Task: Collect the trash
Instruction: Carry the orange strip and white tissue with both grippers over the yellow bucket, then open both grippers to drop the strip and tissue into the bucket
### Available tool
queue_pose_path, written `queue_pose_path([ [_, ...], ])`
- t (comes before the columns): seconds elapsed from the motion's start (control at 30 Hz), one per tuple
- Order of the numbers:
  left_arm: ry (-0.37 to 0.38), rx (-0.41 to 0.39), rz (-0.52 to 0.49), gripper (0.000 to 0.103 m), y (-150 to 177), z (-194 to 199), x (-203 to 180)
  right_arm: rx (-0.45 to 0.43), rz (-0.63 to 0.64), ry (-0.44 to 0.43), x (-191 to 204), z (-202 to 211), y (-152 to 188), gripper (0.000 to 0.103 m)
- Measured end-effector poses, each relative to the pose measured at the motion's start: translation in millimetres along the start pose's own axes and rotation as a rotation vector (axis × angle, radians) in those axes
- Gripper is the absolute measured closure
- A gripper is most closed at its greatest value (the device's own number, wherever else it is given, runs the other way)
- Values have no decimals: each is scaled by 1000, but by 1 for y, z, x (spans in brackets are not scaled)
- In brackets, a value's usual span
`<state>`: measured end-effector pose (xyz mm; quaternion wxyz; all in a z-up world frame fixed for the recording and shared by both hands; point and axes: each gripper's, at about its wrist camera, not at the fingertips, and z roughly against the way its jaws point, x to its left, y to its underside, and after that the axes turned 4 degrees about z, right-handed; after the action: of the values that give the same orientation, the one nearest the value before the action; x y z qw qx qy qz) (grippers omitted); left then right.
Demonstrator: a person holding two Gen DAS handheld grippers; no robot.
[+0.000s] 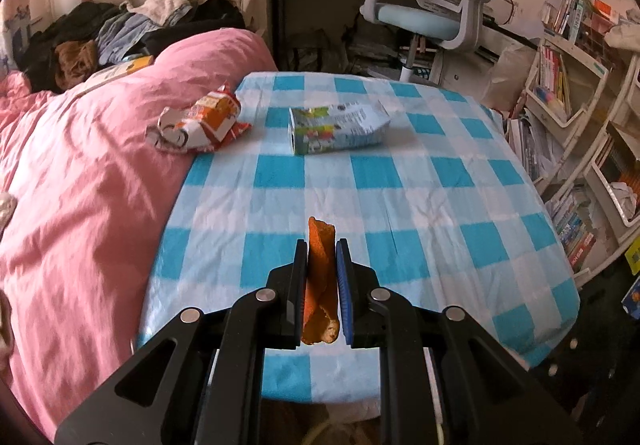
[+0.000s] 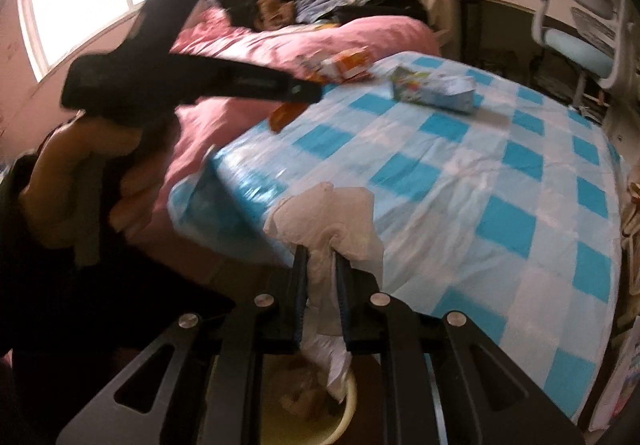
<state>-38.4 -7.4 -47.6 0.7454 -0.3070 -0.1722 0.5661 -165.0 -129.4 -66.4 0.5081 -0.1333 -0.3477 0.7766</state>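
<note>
My left gripper [image 1: 322, 245] is shut on a strip of orange peel [image 1: 320, 277] above the near end of the blue-checked bed sheet [image 1: 400, 205]. Farther back lie a crumpled orange-and-white snack wrapper [image 1: 200, 121] and a crushed drink carton [image 1: 338, 127]. My right gripper [image 2: 322, 253] is shut on a wad of white tissue [image 2: 328, 217], which hangs over a cream bin [image 2: 352, 401] with trash inside. In the right wrist view the left gripper [image 2: 310, 93] shows at upper left, held by a hand [image 2: 52, 185], with the peel [image 2: 282, 115] dangling. The carton [image 2: 434, 89] and wrapper [image 2: 340, 67] lie beyond.
A pink duvet [image 1: 80, 185] covers the left of the bed, with piled clothes [image 1: 120, 25] behind. A desk chair [image 1: 432, 5] and a desk stand past the bed's far end. Shelves of books [image 1: 568, 93] line the right side.
</note>
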Motion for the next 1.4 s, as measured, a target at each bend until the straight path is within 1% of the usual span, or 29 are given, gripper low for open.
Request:
queue_pose_path([
  [0.13,5,28,9,89,22,3,-4,45,34,-25,19,1,17,86],
  [0.27,10,76,18,89,49,4,-10,98,66,-52,35,-1,32,86],
  [0.4,10,127,15,89,78,5,-15,175,100,-68,53,-8,52,86],
  [0.43,12,139,16,89,83,4,-17,192,109,-68,56,-9,56,85],
  [0.47,15,159,18,89,92,4,-19,209,119,-63,59,-10,59,82],
  [0.53,14,201,25,89,105,1,-20,235,122,-49,62,-11,67,67],
  [0.57,14,229,27,89,112,-2,-21,241,117,-41,61,-10,70,66],
  [0.67,18,353,29,89,139,-14,-23,255,93,-10,58,-7,78,62],
  [0.77,18,435,32,88,160,-18,-23,263,69,16,53,-4,84,62],
  [0.8,20,443,34,84,163,-16,-23,267,64,23,52,-5,85,62],
  [0.83,15,439,40,77,166,-13,-22,272,60,29,51,-6,87,62],
  [0.93,21,387,72,64,164,-2,-17,286,45,34,47,-12,90,61],
  [1.03,7,286,96,60,151,11,-13,325,-3,24,39,-31,92,60],
  [1.07,2,244,100,57,143,14,-13,344,-13,24,36,-39,92,60],
  [1.1,5,220,99,54,137,16,-14,363,-18,25,34,-48,94,60],
  [1.17,17,161,102,51,121,22,-15,408,-20,51,30,-72,98,60],
  [1.2,24,130,109,48,112,24,-14,440,-15,81,28,-86,102,60],
  [1.27,33,111,117,44,95,21,-13,469,-12,104,26,-101,106,60],
  [1.4,39,109,139,44,73,13,-8,518,-4,142,20,-132,113,60],
])
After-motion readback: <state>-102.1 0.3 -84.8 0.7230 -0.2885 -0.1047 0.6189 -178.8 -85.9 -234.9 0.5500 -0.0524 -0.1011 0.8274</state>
